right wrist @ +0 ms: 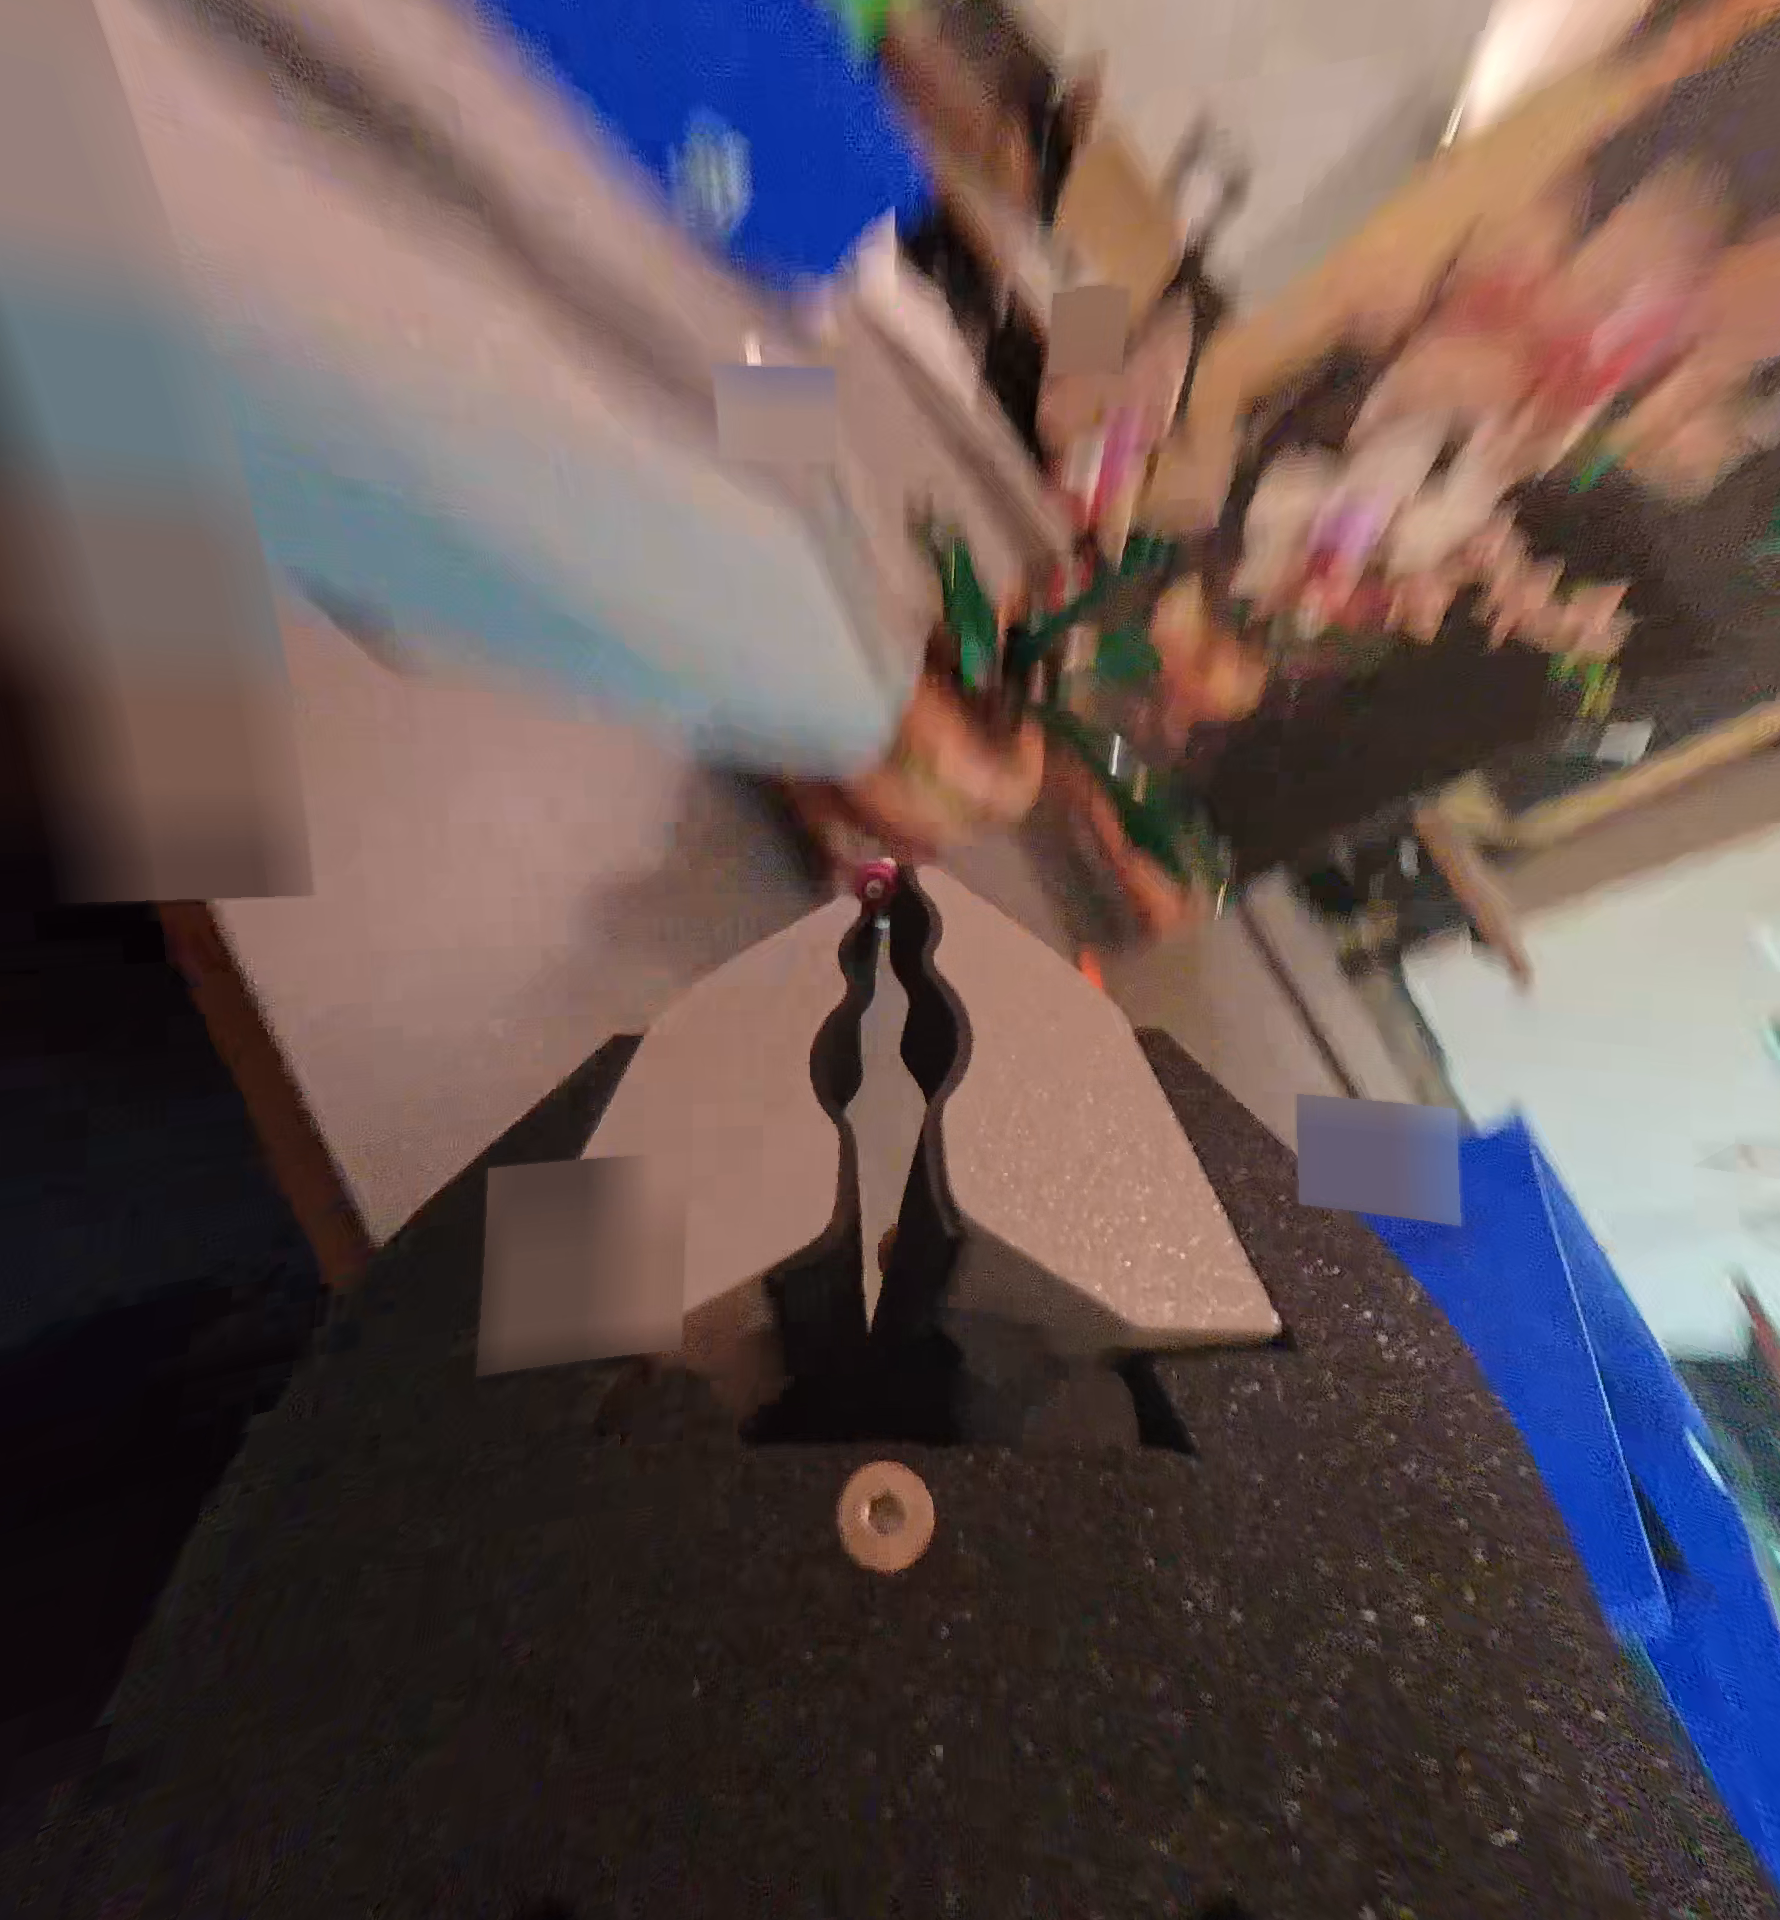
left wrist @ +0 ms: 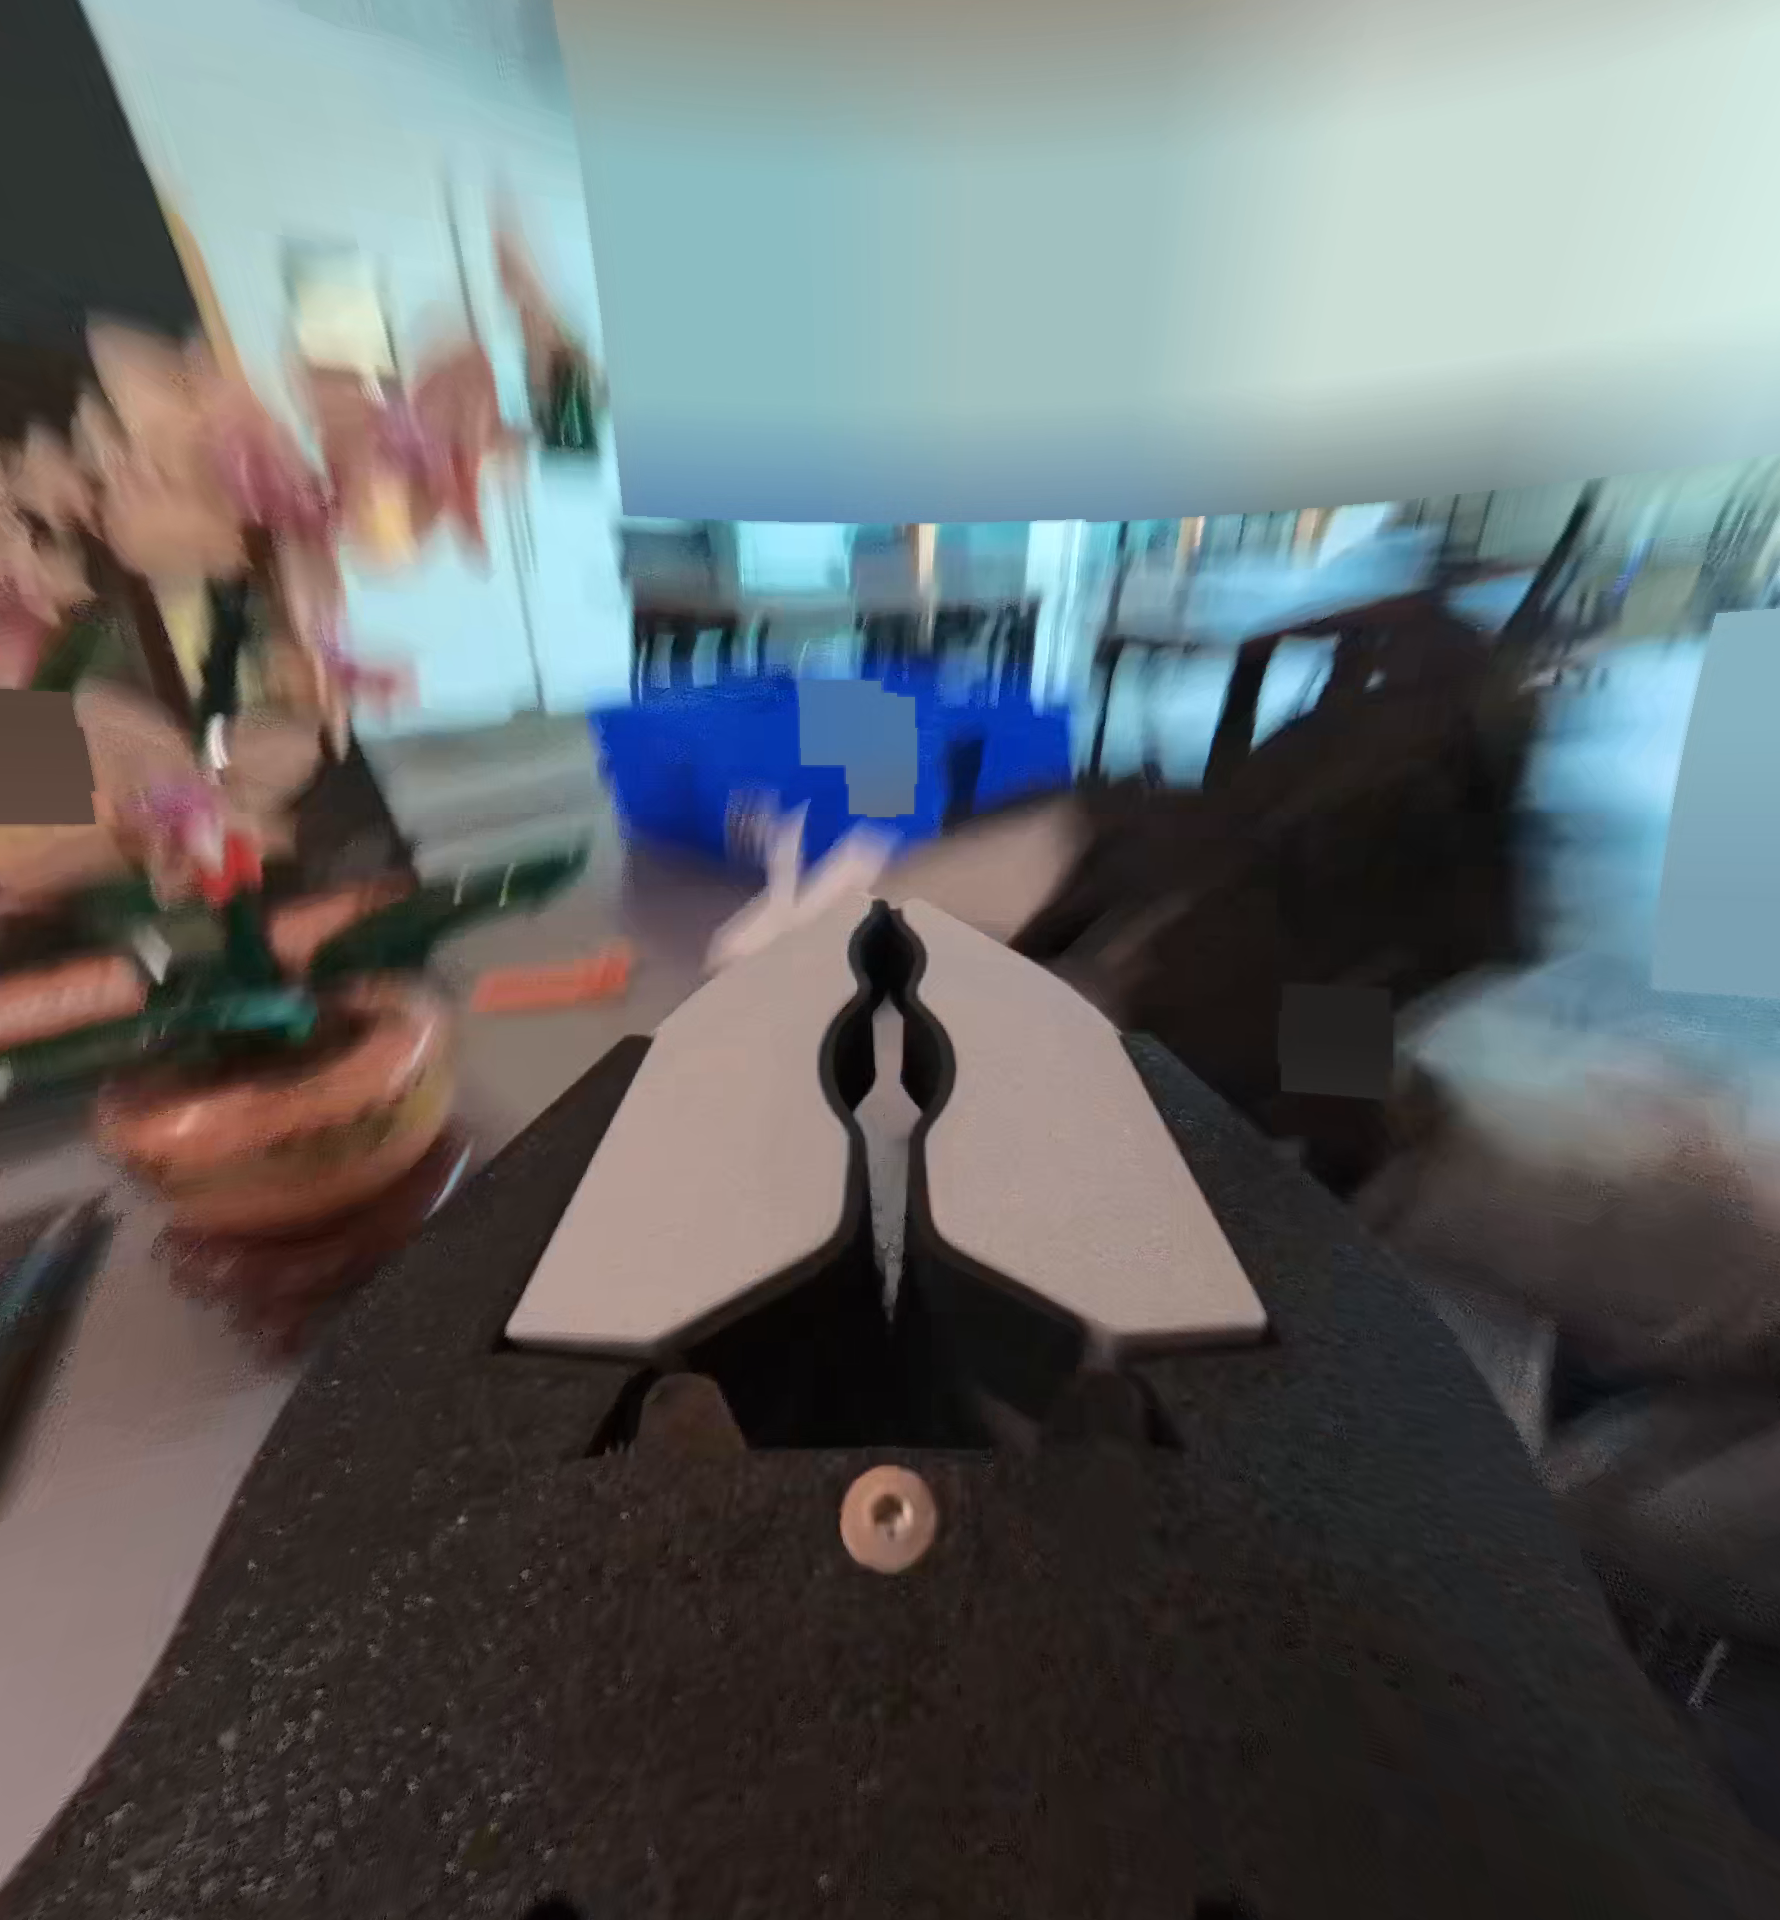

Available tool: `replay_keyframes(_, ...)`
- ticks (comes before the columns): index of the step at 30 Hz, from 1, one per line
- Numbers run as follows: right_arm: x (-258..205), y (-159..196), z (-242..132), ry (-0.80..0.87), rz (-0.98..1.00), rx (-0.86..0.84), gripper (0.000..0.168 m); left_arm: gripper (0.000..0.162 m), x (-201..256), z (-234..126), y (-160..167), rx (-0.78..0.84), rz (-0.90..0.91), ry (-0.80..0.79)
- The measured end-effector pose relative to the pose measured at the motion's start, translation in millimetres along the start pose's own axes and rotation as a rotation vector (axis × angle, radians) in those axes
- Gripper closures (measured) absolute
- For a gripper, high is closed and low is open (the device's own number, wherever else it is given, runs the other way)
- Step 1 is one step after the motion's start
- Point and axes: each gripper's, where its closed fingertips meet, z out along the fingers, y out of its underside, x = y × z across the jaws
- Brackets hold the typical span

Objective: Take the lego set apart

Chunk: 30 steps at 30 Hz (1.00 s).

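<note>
The lego set is a flower plant with pink-white blossoms (left wrist: 169, 468), green leaves and a terracotta-coloured pot (left wrist: 283, 1122), at the left of the blurred left wrist view. My left gripper (left wrist: 878, 914) is shut, to the right of the pot. A blurred white piece (left wrist: 792, 894) lies just beyond its tips, and contact cannot be told. In the right wrist view, my right gripper (right wrist: 881, 904) is shut on a small magenta piece (right wrist: 875, 883) with a thin stem. It is just in front of the pot (right wrist: 959, 769), with the blossoms (right wrist: 1385, 520) beyond.
A blue bin (left wrist: 720, 758) stands behind the table and shows again in the right wrist view (right wrist: 761, 135). A small orange piece (left wrist: 553, 982) lies on the grey tabletop (left wrist: 512, 1101). A dark blurred mass (left wrist: 1333, 883) fills the right. A pale blurred shape (right wrist: 553, 582) reaches toward the pot.
</note>
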Motion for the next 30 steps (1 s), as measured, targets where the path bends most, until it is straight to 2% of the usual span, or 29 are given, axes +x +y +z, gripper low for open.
replay_keyframes(1, 9.4, 60.2, 17.2, 0.016, -0.011, -0.233, 0.165, 0.162, 13.2, -3.7, -23.8, 0.080, 0.030, -0.021)
replay_keyframes(2, 17.9, 79.7, 17.3, 0.015, 0.106, -0.214, 0.166, 0.162, 2.0, -5.8, -23.8, 0.034, 0.197, -0.137)
replay_keyframes(3, 27.2, 53.0, 6.2, -0.006, 0.241, -0.049, 0.167, 0.162, -25.7, -10.6, -6.5, -0.047, 0.216, -0.221)
replay_keyframes(4, 33.7, 30.1, -2.6, -0.003, 0.231, 0.031, 0.167, 0.162, -43.6, -15.3, 11.3, -0.076, 0.014, -0.184)
replay_keyframes(5, 34.4, 22.9, -3.9, 0.013, 0.137, 0.031, 0.167, 0.162, -54.5, -19.0, 16.8, -0.043, -0.148, -0.149)
replay_keyframes(7, 29.5, 18.3, -1.4, -0.009, 0.124, 0.081, 0.167, 0.162, -63.9, -18.4, 24.7, -0.091, -0.083, -0.179)
replay_keyframes(10, 30.5, 8.7, -6.4, 0.023, 0.051, 0.142, 0.167, 0.162, -56.7, -8.2, 17.1, -0.058, -0.167, -0.122)
replay_keyframes(12, 28.5, 0.2, -10.2, 0.060, -0.042, 0.147, 0.166, 0.162, -49.8, -0.4, 18.8, -0.068, -0.177, -0.100)
replay_keyframes(15, 21.5, -9.7, -12.2, 0.080, -0.126, 0.120, 0.166, 0.160, -39.0, 8.7, 23.8, -0.129, -0.100, -0.097)
replay_keyframes(20, 16.0, -21.2, -14.0, 0.087, -0.114, 0.119, 0.166, 0.155, -26.2, 14.1, 19.2, -0.155, -0.010, -0.090)
replay_keyframes(30, 3.8, -30.5, -19.9, 0.045, -0.108, 0.148, 0.166, 0.154, -33.0, 5.6, 20.8, -0.146, -0.037, -0.105)
